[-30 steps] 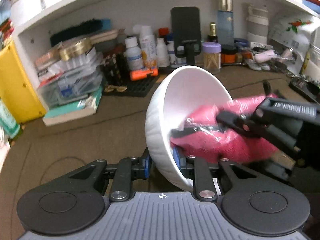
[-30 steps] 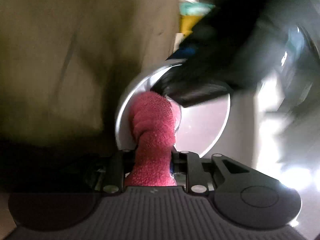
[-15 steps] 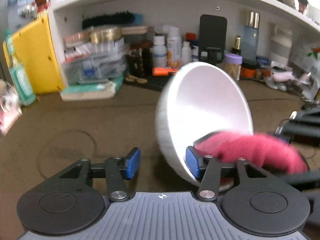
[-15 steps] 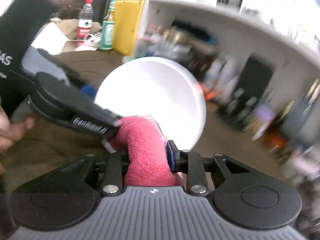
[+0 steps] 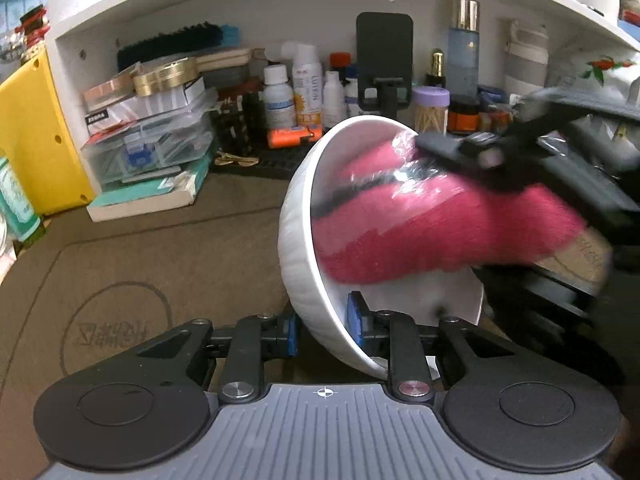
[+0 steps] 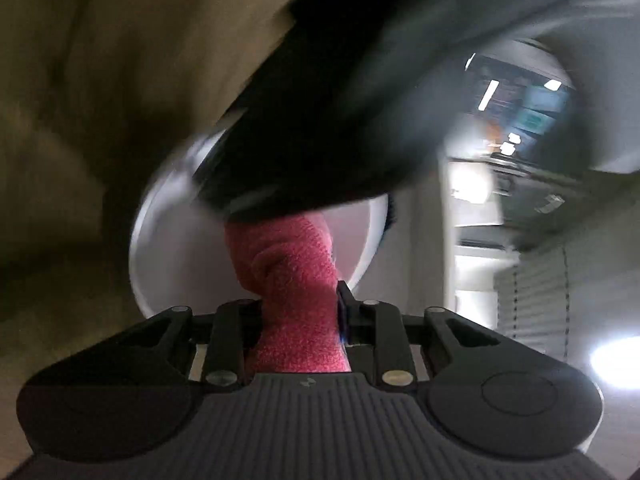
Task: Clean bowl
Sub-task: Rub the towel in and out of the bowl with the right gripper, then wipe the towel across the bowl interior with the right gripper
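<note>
A white bowl is tipped on its side with its mouth facing right, above a brown mat. My left gripper has its blue pads on either side of the bowl's lower rim, and its jaws are closing on it. A pink cloth fills much of the bowl's inside. My right gripper is shut on that pink cloth, though its jaws are easing open. Its black fingers reach in from the right. In the blurred right wrist view, the bowl sits behind the cloth, under the left gripper's dark body.
A white shelf unit at the back holds bottles, a black phone stand and stacked plastic boxes. A yellow box stands at the left. The brown mat bears a round mark at the lower left.
The left jaws, apart half a second ago, have closed back onto the bowl's rim. The cloth has swept from the lower rim up into the bowl. The right wrist view has rolled and blurred.
</note>
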### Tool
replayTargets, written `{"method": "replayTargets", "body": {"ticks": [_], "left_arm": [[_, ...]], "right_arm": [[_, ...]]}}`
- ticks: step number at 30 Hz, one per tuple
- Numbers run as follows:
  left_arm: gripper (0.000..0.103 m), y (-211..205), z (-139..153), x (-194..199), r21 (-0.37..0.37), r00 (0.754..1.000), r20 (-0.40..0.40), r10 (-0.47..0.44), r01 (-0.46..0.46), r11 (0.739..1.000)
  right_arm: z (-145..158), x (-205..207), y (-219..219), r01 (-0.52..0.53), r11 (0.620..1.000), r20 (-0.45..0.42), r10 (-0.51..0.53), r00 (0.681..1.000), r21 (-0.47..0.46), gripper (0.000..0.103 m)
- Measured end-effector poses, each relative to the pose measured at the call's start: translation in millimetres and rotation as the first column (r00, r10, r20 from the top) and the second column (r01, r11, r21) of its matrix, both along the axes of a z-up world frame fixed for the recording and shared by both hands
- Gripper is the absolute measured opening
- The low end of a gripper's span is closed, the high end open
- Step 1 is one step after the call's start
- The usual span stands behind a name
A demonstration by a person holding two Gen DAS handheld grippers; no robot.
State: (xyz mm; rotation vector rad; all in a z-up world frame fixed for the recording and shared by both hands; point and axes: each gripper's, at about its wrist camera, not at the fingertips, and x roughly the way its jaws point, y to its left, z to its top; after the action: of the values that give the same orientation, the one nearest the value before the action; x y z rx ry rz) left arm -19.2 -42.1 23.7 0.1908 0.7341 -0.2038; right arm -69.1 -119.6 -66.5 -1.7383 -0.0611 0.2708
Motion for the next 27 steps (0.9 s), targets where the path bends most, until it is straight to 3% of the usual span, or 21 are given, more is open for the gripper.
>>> {"method": "replayTargets", "body": {"ticks": [2,3,5,6,8,9,10,11,12,15,18,22,24,25,27], "left_arm": [[0.024,-2.2,1.7,1.2,0.025,1.0,0.016,-0.004,0.003,1.0],[0.024,-4.2,3.2,2.4,0.038,1.0,0.022,-0.006,0.005,0.999],[0.023,-5.6,5.0,3.9,0.044,1.0,0.026,-0.008,0.006,0.999],[0.023,-6.4,5.7,4.7,0.047,1.0,0.029,-0.009,0.007,0.999],[0.023,-6.4,6.4,4.9,0.052,1.0,0.029,-0.012,0.01,0.999],[0.023,-5.8,6.3,4.5,0.053,1.0,0.027,-0.014,0.012,0.999],[0.023,-5.0,5.7,3.7,0.053,1.0,0.025,-0.015,0.014,0.998],[0.024,-4.4,5.1,2.8,0.054,1.0,0.024,-0.016,0.015,0.998],[0.024,-4.4,4.4,1.1,0.057,1.0,0.024,-0.019,0.018,0.998],[0.027,-5.5,1.8,-2.6,0.066,0.999,0.023,-0.027,0.026,0.997],[0.029,-3.9,0.3,-2.5,0.063,0.999,0.014,-0.04,0.039,0.997],[0.03,-2.1,-0.6,-2.6,0.059,0.999,0.008,-0.053,0.052,0.997],[0.03,0.6,-0.6,-1.7,0.047,0.998,0.004,-0.055,0.054,0.997],[0.03,1.9,-0.6,-1.1,0.04,0.998,0.003,-0.056,0.055,0.998],[0.03,2.8,-0.5,0.1,0.036,0.998,-0.002,-0.059,0.059,0.998]], "right_arm": [[-1.5,-1.6,-0.4,0.014,1.0,-0.057,-0.015,0.998,-0.017,0.03],[4.7,-3.1,0.7,0.037,0.999,-0.123,-0.034,0.992,0.025,0.03],[26.9,-5.9,2.4,0.126,0.977,-0.325,-0.064,0.943,0.174,0.028],[41.3,-5.1,0.8,0.186,0.947,-0.437,-0.057,0.898,0.26,0.027],[77.6,4.9,-10.3,0.351,0.827,-0.66,0.033,0.75,0.44,0.027],[88.7,12.8,-16.4,0.416,0.772,-0.72,0.076,0.689,0.48,0.028],[93.3,22.7,-22.1,0.47,0.731,-0.753,0.092,0.651,0.495,0.028],[98.5,38.5,-31.9,0.549,0.665,-0.795,0.113,0.596,0.506,0.028],[102.6,50.5,-38.3,0.602,0.613,-0.818,0.133,0.56,0.512,0.026],[109.8,69.3,-42.4,0.652,0.536,-0.824,0.164,0.543,0.536,0.027],[114.9,74.1,-37.7,0.654,0.505,-0.81,0.184,0.556,0.563,0.029],[125.3,84.8,-38.6,0.669,0.401,-0.779,0.358,0.514,0.626,0.029],[132.4,88.0,-43.3,0.682,0.328,-0.741,0.457,0.492,0.654,0.029],[137.5,84.5,-51.4,0.686,0.281,-0.714,0.494,0.497,0.672,0.029],[143.5,75.5,-63.6,0.673,0.238,-0.682,0.503,0.532,0.701,0.028]]}}
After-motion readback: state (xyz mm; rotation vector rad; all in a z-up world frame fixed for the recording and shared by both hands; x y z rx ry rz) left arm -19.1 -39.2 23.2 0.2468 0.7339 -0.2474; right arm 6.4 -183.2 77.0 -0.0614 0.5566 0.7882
